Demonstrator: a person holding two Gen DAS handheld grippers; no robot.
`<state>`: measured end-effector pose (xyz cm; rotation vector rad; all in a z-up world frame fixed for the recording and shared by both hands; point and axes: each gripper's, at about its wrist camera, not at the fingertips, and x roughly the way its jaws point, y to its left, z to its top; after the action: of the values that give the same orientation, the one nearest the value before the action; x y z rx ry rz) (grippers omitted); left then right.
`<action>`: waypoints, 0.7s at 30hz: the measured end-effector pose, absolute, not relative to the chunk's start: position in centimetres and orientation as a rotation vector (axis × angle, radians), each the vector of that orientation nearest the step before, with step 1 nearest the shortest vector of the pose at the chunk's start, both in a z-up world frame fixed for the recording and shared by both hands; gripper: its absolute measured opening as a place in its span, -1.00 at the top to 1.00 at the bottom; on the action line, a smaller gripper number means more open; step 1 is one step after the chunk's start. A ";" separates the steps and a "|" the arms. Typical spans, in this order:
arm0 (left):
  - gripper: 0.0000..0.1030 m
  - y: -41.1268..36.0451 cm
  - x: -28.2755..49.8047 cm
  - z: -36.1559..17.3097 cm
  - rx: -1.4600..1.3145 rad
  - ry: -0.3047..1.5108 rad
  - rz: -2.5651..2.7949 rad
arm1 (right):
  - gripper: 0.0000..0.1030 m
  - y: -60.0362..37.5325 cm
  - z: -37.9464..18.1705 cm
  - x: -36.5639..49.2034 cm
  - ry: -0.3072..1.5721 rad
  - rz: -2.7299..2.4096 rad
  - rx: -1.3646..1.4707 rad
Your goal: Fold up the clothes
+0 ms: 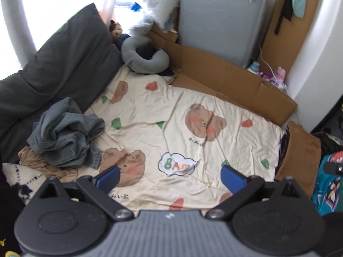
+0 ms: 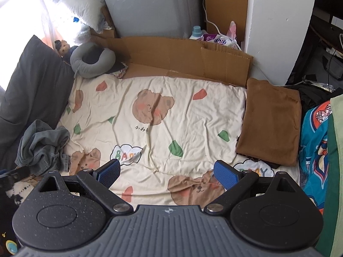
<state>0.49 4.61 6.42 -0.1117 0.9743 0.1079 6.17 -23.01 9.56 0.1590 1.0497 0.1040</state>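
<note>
A crumpled grey-blue garment [image 1: 66, 137] [image 2: 42, 147] lies on the left side of a cream bear-print sheet [image 1: 171, 115] [image 2: 158, 115], on top of a tan cloth [image 1: 40, 165]. A folded brown garment [image 2: 270, 124] [image 1: 298, 156] rests on the sheet's right edge. My left gripper [image 1: 170, 177] hovers above the sheet's near part, open, with nothing between its blue pads; the crumpled garment is to its left. My right gripper [image 2: 167, 173] is also open and empty above the sheet, with the folded brown garment ahead to its right.
A dark grey pillow [image 1: 62, 64] [image 2: 36, 79] lines the left side. A grey neck pillow [image 1: 143, 57] [image 2: 92, 60] and flat cardboard [image 1: 231, 85] [image 2: 188, 57] sit at the far edge. A teal printed fabric [image 2: 315, 150] [image 1: 328, 184] lies at the right. A black-and-white cloth [image 1: 21, 180] is near left.
</note>
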 end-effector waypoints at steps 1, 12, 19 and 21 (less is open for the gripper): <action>-0.97 5.0 0.4 6.6 -0.115 0.973 0.115 | -0.89 -23.1 9.7 6.2 1.048 0.106 0.160; -0.98 9.5 1.9 6.7 -0.116 0.976 0.164 | -0.89 -22.5 10.1 7.5 1.038 0.119 0.159; -0.98 11.3 2.8 6.1 -0.132 0.978 0.170 | -0.89 -21.6 9.8 9.0 1.040 0.112 0.139; -0.98 11.9 2.8 5.8 -0.135 0.977 0.178 | -0.89 -21.0 9.6 9.6 1.045 0.118 0.127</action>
<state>2.84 11.88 5.84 -0.1352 0.9773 0.1783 9.62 -20.96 9.62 0.1266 1.0453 0.1177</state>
